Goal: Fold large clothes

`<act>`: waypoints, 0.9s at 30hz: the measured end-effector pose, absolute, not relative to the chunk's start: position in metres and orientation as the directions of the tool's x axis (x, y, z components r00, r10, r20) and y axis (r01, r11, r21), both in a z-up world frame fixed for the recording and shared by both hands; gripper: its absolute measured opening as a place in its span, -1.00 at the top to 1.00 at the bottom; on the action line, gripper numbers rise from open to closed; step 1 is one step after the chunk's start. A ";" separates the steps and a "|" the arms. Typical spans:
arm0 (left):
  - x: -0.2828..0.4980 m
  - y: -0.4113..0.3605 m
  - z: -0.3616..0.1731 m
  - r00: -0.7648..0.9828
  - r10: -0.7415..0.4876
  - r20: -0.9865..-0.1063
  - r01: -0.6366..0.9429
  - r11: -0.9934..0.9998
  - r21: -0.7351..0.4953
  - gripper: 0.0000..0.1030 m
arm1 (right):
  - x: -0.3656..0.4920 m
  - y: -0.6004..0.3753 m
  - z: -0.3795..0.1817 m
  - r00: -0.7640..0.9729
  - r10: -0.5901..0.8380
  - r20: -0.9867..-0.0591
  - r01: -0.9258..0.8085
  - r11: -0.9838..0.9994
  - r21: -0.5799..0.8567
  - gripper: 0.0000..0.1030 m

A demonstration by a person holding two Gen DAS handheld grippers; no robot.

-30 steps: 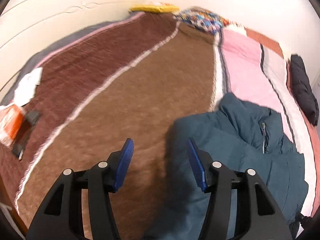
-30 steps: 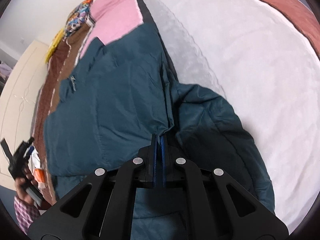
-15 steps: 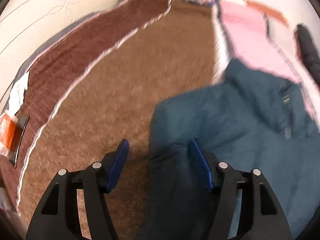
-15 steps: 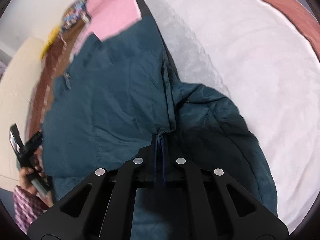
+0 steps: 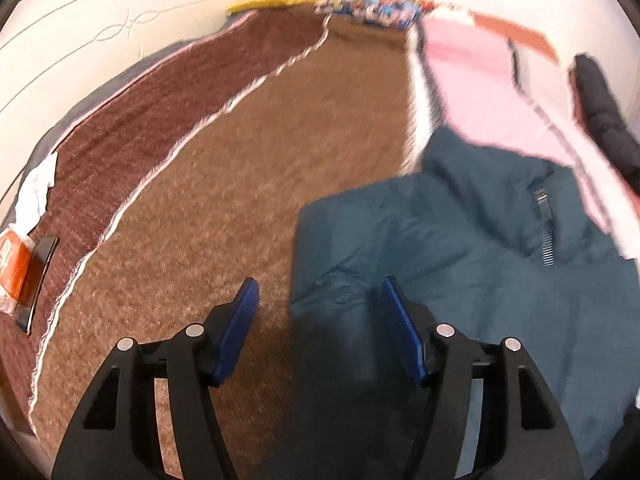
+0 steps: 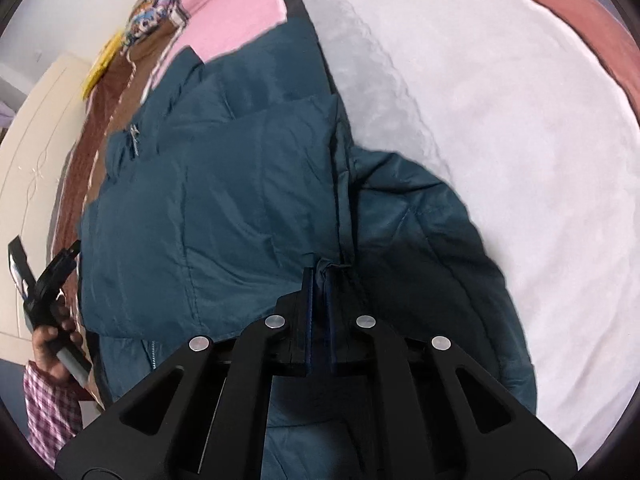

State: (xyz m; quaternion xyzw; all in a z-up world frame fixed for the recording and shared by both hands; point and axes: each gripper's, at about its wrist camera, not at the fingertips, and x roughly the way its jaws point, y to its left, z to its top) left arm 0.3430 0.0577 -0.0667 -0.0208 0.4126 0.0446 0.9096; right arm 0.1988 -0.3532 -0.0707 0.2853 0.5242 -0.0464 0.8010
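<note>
A teal padded jacket (image 5: 460, 248) lies spread on the bed, its zip at the right in the left wrist view. My left gripper (image 5: 318, 304) stands open just above the jacket's left edge, and the corner of the fabric sits between the blue pads (image 5: 400, 332) without being pressed. In the right wrist view the jacket (image 6: 240, 200) fills the middle. My right gripper (image 6: 319, 280) pinches a small fold at a seam; its jaws are opening slightly, with the fabric still between them. A hand (image 6: 52, 332) holds the left gripper at that view's left edge.
The jacket rests on a brown striped blanket (image 5: 240, 160) beside a pink patch (image 5: 480, 92) and a white fleece cover (image 6: 500, 120). A dark garment (image 5: 600, 108) lies at the far right. An orange box (image 5: 16, 264) and a black phone (image 5: 40, 276) sit at the left edge.
My left gripper has moved down and right toward the jacket, so the jacket's edge now lies between its wider jaws. The right gripper keeps its place, its pads a little further apart.
</note>
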 end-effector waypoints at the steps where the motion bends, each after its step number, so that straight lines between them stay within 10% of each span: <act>1: 0.337 0.057 -0.065 0.662 0.038 -0.749 -0.078 0.997 -0.019 -0.22 | 0.200 -0.353 -0.068 0.460 0.225 -0.859 0.357 0.839 0.411 0.89; 27: 0.300 0.055 -0.100 0.537 0.037 -0.843 -0.017 0.999 0.033 -0.37 | 0.245 -0.316 -0.068 0.396 0.106 -0.912 0.226 0.951 0.208 0.85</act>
